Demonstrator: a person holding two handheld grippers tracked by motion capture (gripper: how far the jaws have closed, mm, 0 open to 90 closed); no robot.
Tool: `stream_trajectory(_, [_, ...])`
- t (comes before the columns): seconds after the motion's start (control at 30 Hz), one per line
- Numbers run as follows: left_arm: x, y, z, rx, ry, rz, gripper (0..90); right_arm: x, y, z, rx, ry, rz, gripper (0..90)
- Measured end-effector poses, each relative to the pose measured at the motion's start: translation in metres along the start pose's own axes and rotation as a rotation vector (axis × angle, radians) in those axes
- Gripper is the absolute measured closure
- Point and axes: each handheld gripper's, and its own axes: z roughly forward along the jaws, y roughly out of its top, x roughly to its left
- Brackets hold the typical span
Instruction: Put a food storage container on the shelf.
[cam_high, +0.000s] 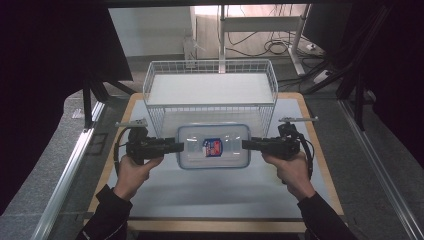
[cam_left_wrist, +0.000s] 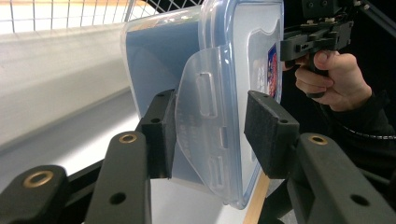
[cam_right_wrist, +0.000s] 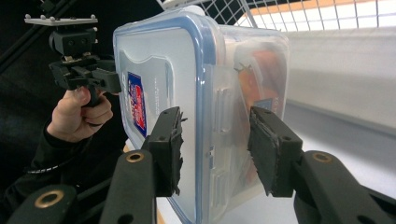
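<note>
A clear plastic container (cam_high: 213, 146) with a blue-rimmed snap lid and a red-and-blue label hangs above the table, held level between both grippers. My left gripper (cam_high: 180, 147) is shut on its left end, the pads clamping the latch flap and lid edge (cam_left_wrist: 210, 133). The right gripper (cam_high: 246, 145) is shut on the opposite end, its pads on either side of the other latch (cam_right_wrist: 215, 149). Something orange (cam_right_wrist: 254, 74) shows through the container wall. In each gripper view the other hand and its gripper appear beyond the container.
A white wire basket (cam_high: 165, 117) with a pale floor stands just behind the container at the table's far side. The pale table mat (cam_high: 200, 195) has a wooden border. Dark screens flank both sides, and cables lie on the floor beyond.
</note>
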Motion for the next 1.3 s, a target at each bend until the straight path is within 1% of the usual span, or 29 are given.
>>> stream_trajectory(0.07, [0.001,0.006,-0.001,-0.004,-0.001,0.004,54.7,0.0,0.005,0.0,-0.007,0.0,-0.006,55.7])
stream_trajectory(0.1, [0.001,0.01,-0.003,-0.005,-0.001,0.008,54.7,0.001,0.01,0.0,-0.012,0.0,-0.01,55.7])
stream_trajectory(0.17, [0.001,0.013,-0.003,-0.008,-0.002,0.012,54.7,0.003,0.016,-0.001,-0.019,0.0,-0.016,55.7])
stream_trajectory(0.2, [0.001,0.016,-0.004,-0.013,-0.001,0.012,54.7,0.003,0.016,-0.001,-0.019,0.0,-0.016,55.7])
stream_trajectory(0.3, [0.002,0.026,-0.008,-0.018,0.0,0.018,54.7,0.005,0.026,0.0,-0.026,0.003,-0.018,55.7])
stream_trajectory(0.33, [0.002,0.029,-0.009,-0.021,0.002,0.023,54.8,0.006,0.032,0.0,-0.03,0.005,-0.023,55.7])
stream_trajectory(0.47, [0.003,0.04,-0.012,-0.027,0.004,0.026,54.8,0.006,0.04,0.001,-0.035,0.012,-0.018,55.7])
stream_trajectory(0.57, [0.005,0.047,-0.014,-0.038,0.003,0.019,54.8,0.007,0.045,0.002,-0.043,0.014,-0.016,55.7])
stream_trajectory(0.6, [0.006,0.049,-0.014,-0.036,0.001,0.021,54.8,0.007,0.05,0.002,-0.05,0.012,-0.018,55.7])
stream_trajectory(0.67, [0.008,0.053,-0.014,-0.038,-0.001,0.022,54.9,0.007,0.053,0.002,-0.054,0.011,-0.02,55.7])
stream_trajectory(0.73, [0.01,0.058,-0.014,-0.04,-0.002,0.019,54.9,0.008,0.061,0.003,-0.059,0.007,-0.02,55.7])
stream_trajectory(0.77, [0.012,0.063,-0.014,-0.041,-0.006,0.014,54.9,0.008,0.064,0.003,-0.06,0.005,-0.02,55.7])
stream_trajectory(0.8, [0.012,0.063,-0.014,-0.041,-0.006,0.014,54.8,0.008,0.064,0.003,-0.06,0.005,-0.02,55.7])
stream_trajectory(0.87, [0.014,0.068,-0.014,-0.043,-0.007,0.012,54.8,0.008,0.07,0.003,-0.064,0.001,-0.023,55.7])
stream_trajectory(0.9, [0.015,0.072,-0.014,-0.044,-0.007,0.011,54.7,0.008,0.076,0.003,-0.07,-0.002,-0.024,55.7])
stream_trajectory(0.93, [0.017,0.078,-0.014,-0.044,-0.008,0.011,54.7,0.008,0.079,0.003,-0.072,-0.003,-0.021,55.6])
stream_trajectory(0.97, [0.017,0.078,-0.014,-0.044,-0.008,0.011,54.7,0.008,0.079,0.003,-0.072,-0.003,-0.021,55.6])
stream_trajectory(1.03, [0.019,0.084,-0.013,-0.043,-0.008,0.013,54.7,0.006,0.087,0.003,-0.075,-0.003,-0.016,55.7])
stream_trajectory(1.1, [0.02,0.09,-0.013,-0.045,-0.006,0.013,54.7,0.005,0.089,0.003,-0.077,-0.002,-0.014,55.6])
stream_trajectory(1.2, [0.022,0.098,-0.013,-0.044,-0.001,0.016,54.7,0.001,0.098,0.005,-0.087,-0.004,-0.008,55.3])
stream_trajectory(1.23, [0.023,0.101,-0.012,-0.045,-0.001,0.017,54.7,0.001,0.098,0.005,-0.087,-0.004,-0.008,55.3])
stream_trajectory(1.3, [0.027,0.108,-0.012,-0.043,-0.001,0.014,54.7,-0.001,0.105,0.006,-0.091,-0.002,-0.006,55.3])
